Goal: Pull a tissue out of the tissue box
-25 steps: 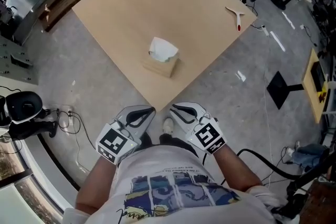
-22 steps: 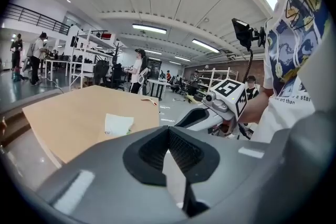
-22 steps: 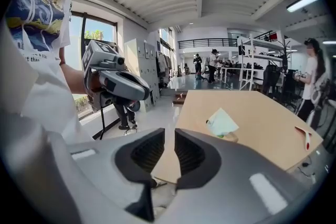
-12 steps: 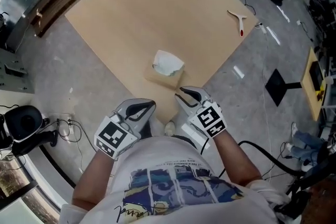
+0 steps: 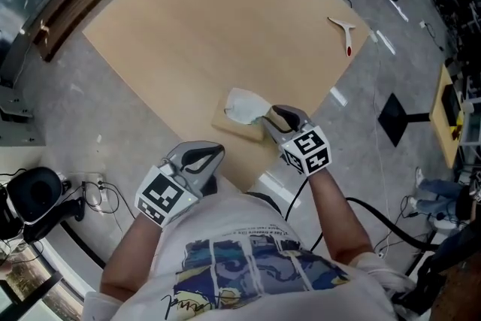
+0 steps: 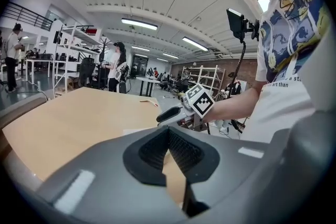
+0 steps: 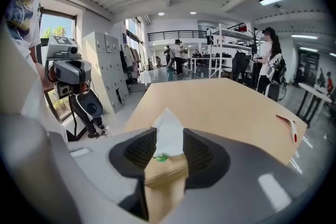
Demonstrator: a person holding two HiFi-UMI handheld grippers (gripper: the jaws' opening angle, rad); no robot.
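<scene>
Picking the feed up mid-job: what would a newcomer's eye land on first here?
The white tissue sticking up from the tan tissue box near the table's close corner. It stands right between the right tongs, which have just been opening and do not press it. The left tongs hang shut by the near edge, and a white and red tool lies at the far right corner.

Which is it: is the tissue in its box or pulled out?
In. The tissue stands up from the box, in line with the right hand-held gripper, whose jaws have just been opening and grip nothing.
</scene>
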